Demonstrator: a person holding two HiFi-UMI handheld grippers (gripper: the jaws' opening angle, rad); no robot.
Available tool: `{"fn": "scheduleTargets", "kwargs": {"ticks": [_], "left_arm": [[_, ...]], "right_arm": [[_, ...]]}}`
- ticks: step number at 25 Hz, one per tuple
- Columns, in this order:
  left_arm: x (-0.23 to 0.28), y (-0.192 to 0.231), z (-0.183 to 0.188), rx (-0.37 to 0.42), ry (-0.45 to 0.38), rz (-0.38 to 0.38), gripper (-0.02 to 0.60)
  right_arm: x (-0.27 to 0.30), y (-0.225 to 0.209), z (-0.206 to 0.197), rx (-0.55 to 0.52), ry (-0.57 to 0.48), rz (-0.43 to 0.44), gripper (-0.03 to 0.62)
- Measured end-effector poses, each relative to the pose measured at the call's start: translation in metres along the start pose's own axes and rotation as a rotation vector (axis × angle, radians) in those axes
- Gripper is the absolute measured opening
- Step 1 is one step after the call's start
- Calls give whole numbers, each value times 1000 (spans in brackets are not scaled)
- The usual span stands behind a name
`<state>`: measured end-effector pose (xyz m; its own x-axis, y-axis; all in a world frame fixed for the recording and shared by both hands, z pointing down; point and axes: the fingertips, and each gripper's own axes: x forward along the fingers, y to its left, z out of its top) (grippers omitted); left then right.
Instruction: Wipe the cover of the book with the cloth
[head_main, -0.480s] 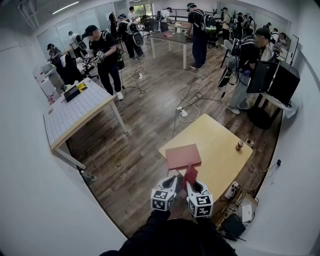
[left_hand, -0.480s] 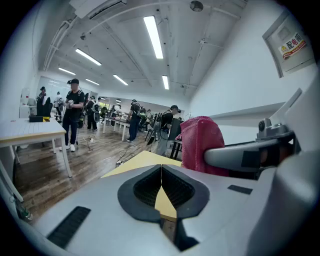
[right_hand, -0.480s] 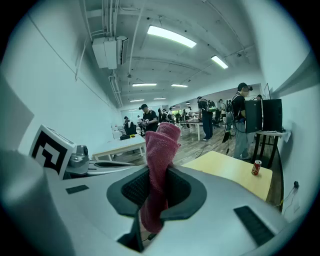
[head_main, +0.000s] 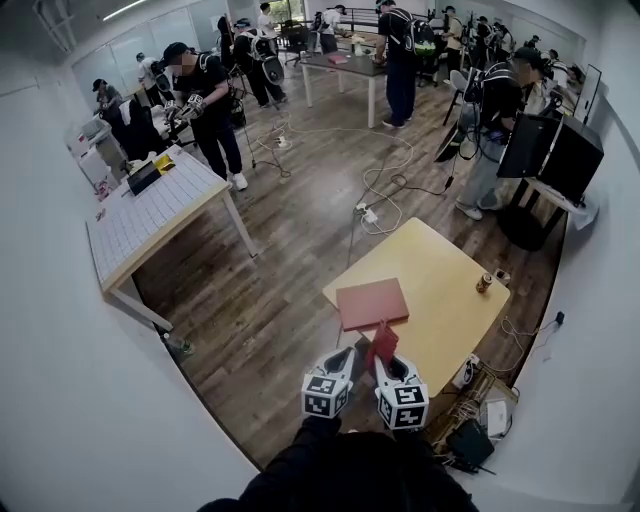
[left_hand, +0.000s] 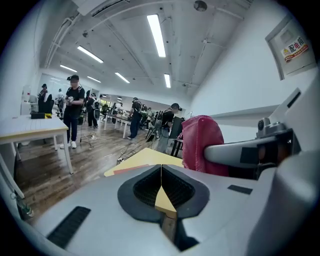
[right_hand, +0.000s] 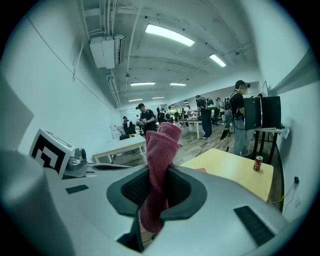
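Head view: both grippers low in frame, side by side, at near edge of yellow table (head_main: 440, 262). R gripper (head_main: 384, 360) clamped on pink-red cloth (head_main: 381, 344). In R gripper view, cloth pinched mid-length betw jaws, top end sticking up past tips, lower end hanging down behind pads. L gripper (head_main: 345, 358) closed, jaws pressed tight together, nothing betw them (L gripper view). L gripper just beside R gripper, by table's near corner. Red book (head_main: 371, 303) closed, lying flat on near-left part of table top, cover up. Cloth held up above table, just short of book's near edge; can't tell if touching book. Drink can (head_main: 484, 282) upright near table's far-right edge, well apart from book. Bkgd: wood floor (head_main: 280, 290) w/ cables, white grid-top table (head_main: 150, 215) at left, black monitors (head_main: 545, 150) at right, several ppl standing around other tables further back.
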<state>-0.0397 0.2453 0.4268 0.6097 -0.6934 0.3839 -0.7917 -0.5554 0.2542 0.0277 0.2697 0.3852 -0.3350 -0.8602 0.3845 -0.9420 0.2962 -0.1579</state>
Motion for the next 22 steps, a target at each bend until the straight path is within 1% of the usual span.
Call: {"fn": "scheduleTargets", "kwargs": {"ticks": [8,19,22], "left_arm": [[-12,15,-13,-29,16,-8,35],[-31,41,-54,-85,76,-17,35],[-37,48,-67,-101,93,-11,35]], "right_arm": [[5,17,-10,9,25,-12,75],[13,45,-45,10,109,-28,75],[15,56,-53,7,126,-18,75]]}}
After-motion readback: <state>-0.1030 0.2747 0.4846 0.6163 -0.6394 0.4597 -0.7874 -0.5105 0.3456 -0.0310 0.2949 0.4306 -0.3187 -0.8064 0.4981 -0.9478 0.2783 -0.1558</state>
